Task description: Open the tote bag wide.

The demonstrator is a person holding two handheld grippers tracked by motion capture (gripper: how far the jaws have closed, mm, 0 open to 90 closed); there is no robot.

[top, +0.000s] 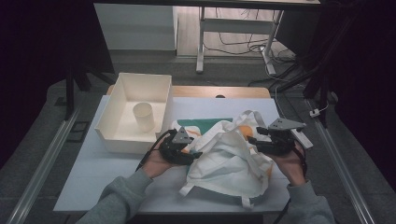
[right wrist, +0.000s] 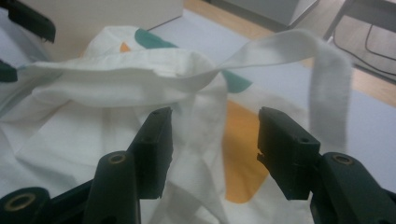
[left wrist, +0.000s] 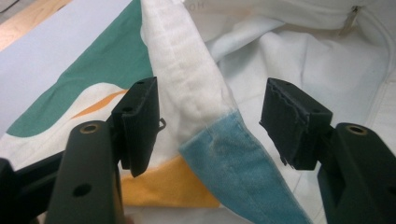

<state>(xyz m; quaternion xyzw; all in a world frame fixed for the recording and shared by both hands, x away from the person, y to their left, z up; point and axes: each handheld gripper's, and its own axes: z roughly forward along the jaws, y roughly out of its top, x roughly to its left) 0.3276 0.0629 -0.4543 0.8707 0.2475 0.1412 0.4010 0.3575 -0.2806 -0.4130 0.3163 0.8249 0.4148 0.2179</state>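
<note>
Tote bag (top: 229, 154), made of white cloth with green, orange and blue patches, is lying crumpled in the middle of the table (top: 93, 177), and it is approached from both sides. A raised fold of the cloth with a blue end is seen between the jaws of the left tongs (left wrist: 210, 126), but the pads are apart from it, so these tongs are released. The right tongs (right wrist: 212, 149) are also released; loose cloth is seen beyond the jaws and nothing is pressed. One handle strap (right wrist: 327, 88) is standing up in a loop near the right tongs. Behind the left hand (top: 156, 163), a white bin (top: 116, 100) with a pale cup (top: 144, 115) inside is placed on the table. It is judged that the work is at an early stage: the bag is not yet gripped, and its opening or straightening is still left to do.
</note>
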